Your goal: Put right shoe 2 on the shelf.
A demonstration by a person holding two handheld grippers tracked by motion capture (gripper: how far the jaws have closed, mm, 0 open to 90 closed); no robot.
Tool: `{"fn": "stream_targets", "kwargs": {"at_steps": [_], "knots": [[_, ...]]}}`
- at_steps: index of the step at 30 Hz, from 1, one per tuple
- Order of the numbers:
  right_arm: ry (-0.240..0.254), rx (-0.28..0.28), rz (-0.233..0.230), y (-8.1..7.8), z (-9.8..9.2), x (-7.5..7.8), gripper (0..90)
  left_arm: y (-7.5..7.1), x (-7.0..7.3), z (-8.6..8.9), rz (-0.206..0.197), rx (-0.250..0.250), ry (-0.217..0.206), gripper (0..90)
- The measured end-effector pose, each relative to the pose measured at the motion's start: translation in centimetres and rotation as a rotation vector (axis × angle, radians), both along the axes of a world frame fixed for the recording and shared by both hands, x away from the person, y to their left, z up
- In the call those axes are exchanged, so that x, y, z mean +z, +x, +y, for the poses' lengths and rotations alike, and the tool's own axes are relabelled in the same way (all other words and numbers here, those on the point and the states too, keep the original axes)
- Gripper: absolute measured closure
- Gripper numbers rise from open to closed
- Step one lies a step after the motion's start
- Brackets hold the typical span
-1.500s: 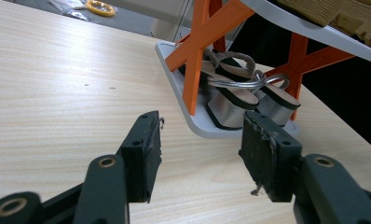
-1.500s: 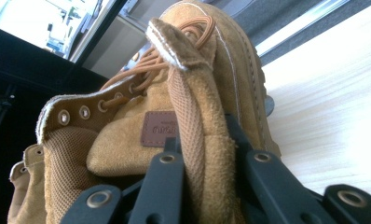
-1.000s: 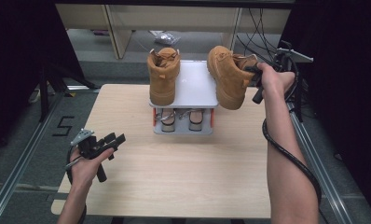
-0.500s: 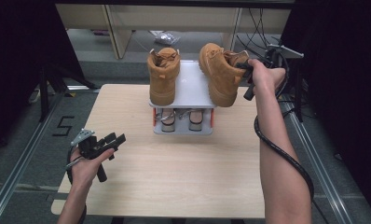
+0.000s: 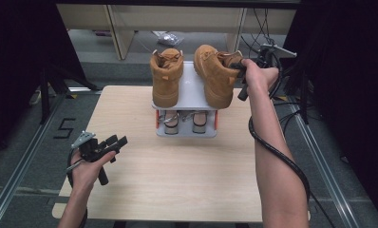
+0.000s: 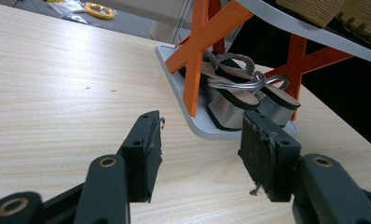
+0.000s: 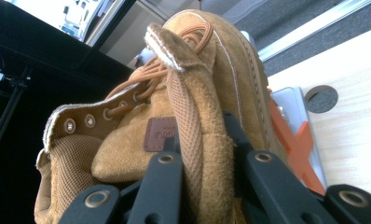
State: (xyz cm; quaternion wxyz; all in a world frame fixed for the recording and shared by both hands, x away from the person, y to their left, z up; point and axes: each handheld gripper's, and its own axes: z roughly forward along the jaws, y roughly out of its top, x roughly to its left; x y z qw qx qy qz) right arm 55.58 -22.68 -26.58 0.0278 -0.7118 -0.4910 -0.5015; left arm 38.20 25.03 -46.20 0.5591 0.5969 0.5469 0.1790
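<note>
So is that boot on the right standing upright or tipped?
Tipped: the right boot leans over the rack's top shelf, held by the right gripper.

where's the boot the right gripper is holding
In the high view the held boot is over the right side of the rack's top shelf, beside the other boot.

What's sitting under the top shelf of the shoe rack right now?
Under the top shelf, the rack's lower tray holds a pair of heeled sandals with silvery heels, side by side between the orange cross legs. Their toe ends run back under the shelf, hidden.
</note>
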Motion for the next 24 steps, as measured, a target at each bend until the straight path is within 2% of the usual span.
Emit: {"fn": "stream_targets", "kwargs": {"at_steps": [7,15,19,21,22,24], "knots": [[0.009,0.007,0.0,0.3,1.0,-0.3,81.2,0.0,0.0,0.1,0.0,0.0,0.003,47.5],[-0.011,0.008,-0.015,0.6,2.0,-0.4,79.4,0.0,-0.1,0.1,0.001,-0.001,0.002,47.5],[-0.033,0.02,-0.048,0.7,2.3,-0.5,74.1,0.0,-0.2,0.2,0.004,0.001,0.003,47.4],[-0.022,0.029,-0.079,0.8,2.9,-0.4,66.1,0.0,-0.2,0.2,0.004,0.002,0.001,47.4],[-0.031,0.049,-0.099,0.8,3.2,-0.4,63.8,0.0,-0.2,0.2,0.004,0.003,0.001,47.3],[-0.083,0.045,-0.115,0.6,3.4,0.0,61.8,-0.1,-0.2,0.3,-0.001,0.002,-0.001,47.3]]}}
